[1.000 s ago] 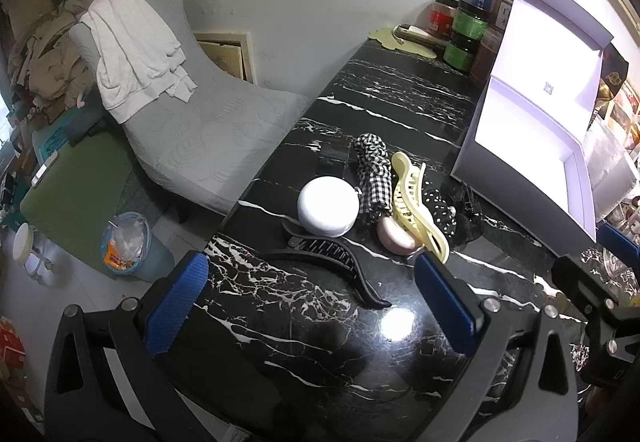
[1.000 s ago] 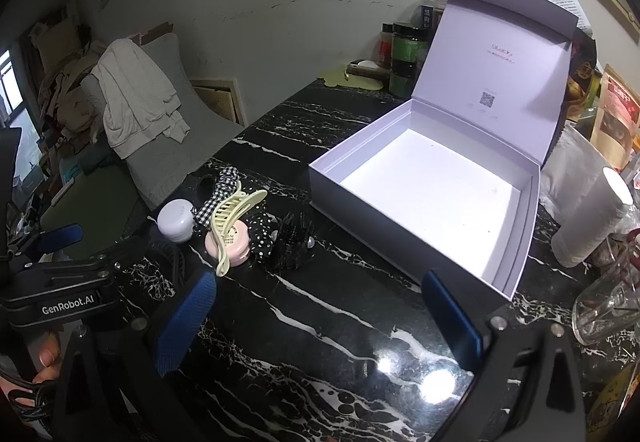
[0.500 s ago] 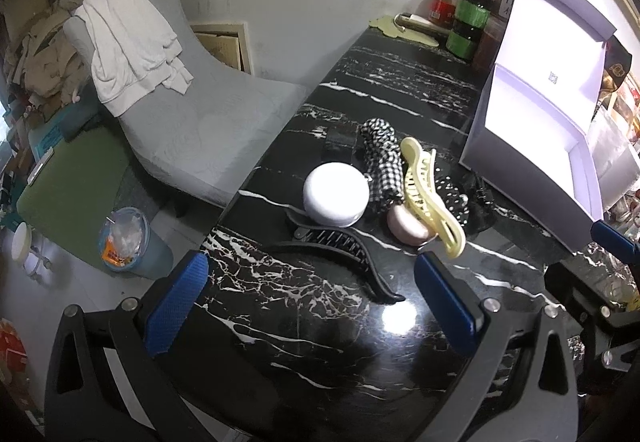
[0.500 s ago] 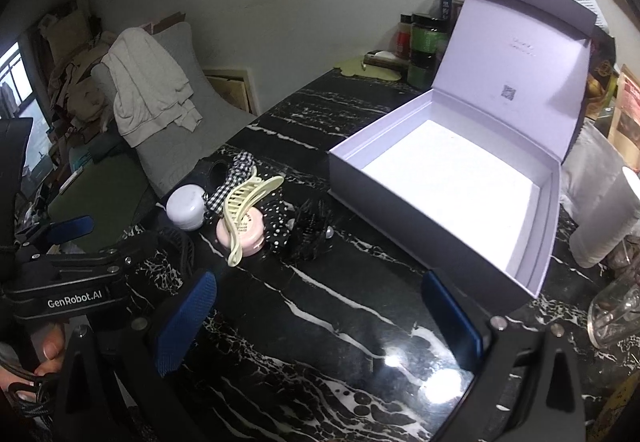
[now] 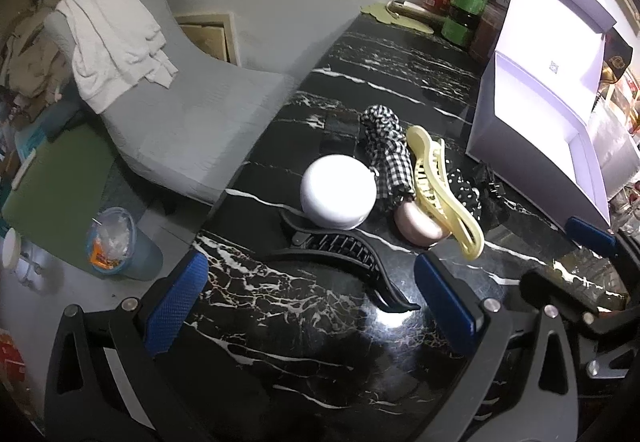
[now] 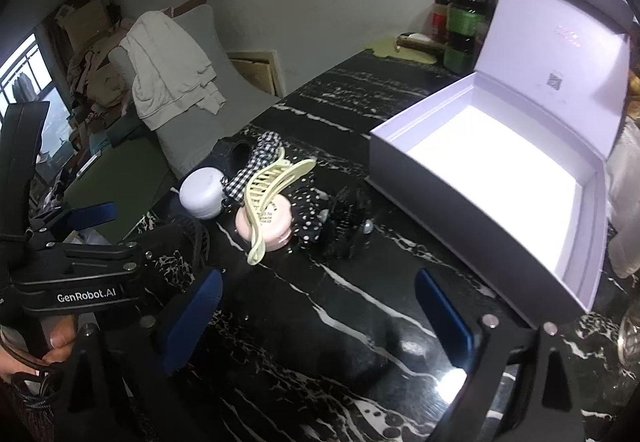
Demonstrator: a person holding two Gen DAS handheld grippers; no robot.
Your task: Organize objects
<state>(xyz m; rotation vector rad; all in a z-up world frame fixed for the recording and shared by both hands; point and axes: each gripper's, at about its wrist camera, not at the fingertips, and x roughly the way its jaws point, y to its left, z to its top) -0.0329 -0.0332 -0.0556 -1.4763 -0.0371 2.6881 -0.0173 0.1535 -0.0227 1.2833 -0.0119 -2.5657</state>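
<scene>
A pile of hair things lies on the black marble table [image 5: 400,53]: a white round jar [image 5: 338,197], a black hair claw [image 5: 340,254], a yellow hair claw [image 5: 440,189] resting on a pink compact [image 5: 418,228], a checkered scrunchie [image 5: 390,153] and a polka-dot scrunchie [image 5: 466,189]. My left gripper [image 5: 311,262] hovers open just short of the black claw, and nothing sits between its pads. My right gripper [image 6: 319,278] is wide over bare marble in front of the pink compact [image 6: 266,226]; its jaws are closing slightly with nothing between them. An open lilac box [image 6: 500,177] stands to the right.
Jars [image 5: 466,9] and a pale green mat [image 5: 400,15] stand at the table's far end. A glass [image 6: 630,330] and white wrapped items crowd the right edge. Left of the table are a grey cushion with a white cloth [image 5: 116,37] and a bin [image 5: 116,242].
Both grippers have sunk and come nearer to the pile, so the hair things look larger in both views. Nothing on the table has moved.
</scene>
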